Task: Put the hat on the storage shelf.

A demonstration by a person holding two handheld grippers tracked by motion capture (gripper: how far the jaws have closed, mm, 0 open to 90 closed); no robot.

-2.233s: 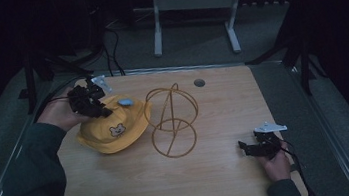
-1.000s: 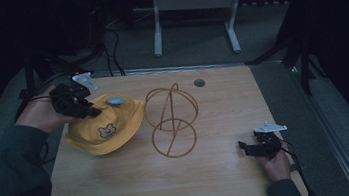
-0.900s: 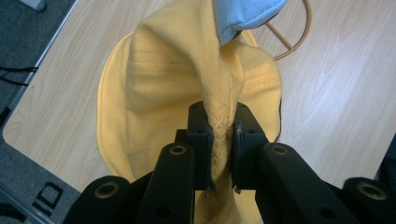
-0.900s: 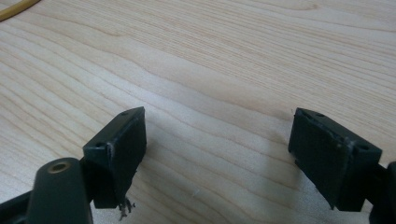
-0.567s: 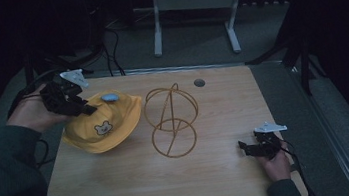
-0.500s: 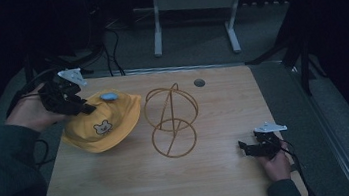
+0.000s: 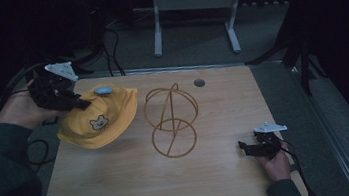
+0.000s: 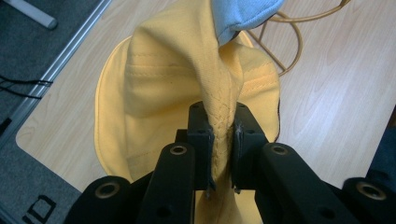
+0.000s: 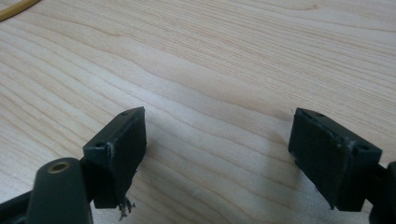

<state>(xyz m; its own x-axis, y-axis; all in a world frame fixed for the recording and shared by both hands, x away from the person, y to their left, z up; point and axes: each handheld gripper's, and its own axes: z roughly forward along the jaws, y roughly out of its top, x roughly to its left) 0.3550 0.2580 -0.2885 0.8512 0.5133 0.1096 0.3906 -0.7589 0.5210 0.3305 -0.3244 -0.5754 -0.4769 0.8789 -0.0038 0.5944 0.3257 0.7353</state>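
A yellow bucket hat (image 7: pixel 99 120) with a small bear face and a blue patch hangs tilted over the table's left side. My left gripper (image 7: pixel 81 104) is shut on its brim and holds it up. In the left gripper view the yellow hat (image 8: pixel 177 79) droops away from the left gripper (image 8: pixel 223 135), a fold of brim pinched between the pads. A gold wire stand (image 7: pixel 171 120), two rings with a looped top, stands upright at mid-table, just right of the hat. My right gripper (image 7: pixel 243 146) rests low at the table's front right, and the right gripper (image 9: pixel 217 140) stands open over bare wood.
The wooden table (image 7: pixel 223 182) has a round cable hole (image 7: pixel 199 82) near its far edge. Cables (image 7: pixel 110 45) and a grey desk frame (image 7: pixel 191 5) lie on the floor beyond. A metal rail (image 7: pixel 315 111) runs along the table's right side.
My left gripper has lifted and drawn back to the left with the hat's brim, so the hat has tipped up and slid left off the wood. The right gripper has stayed still.
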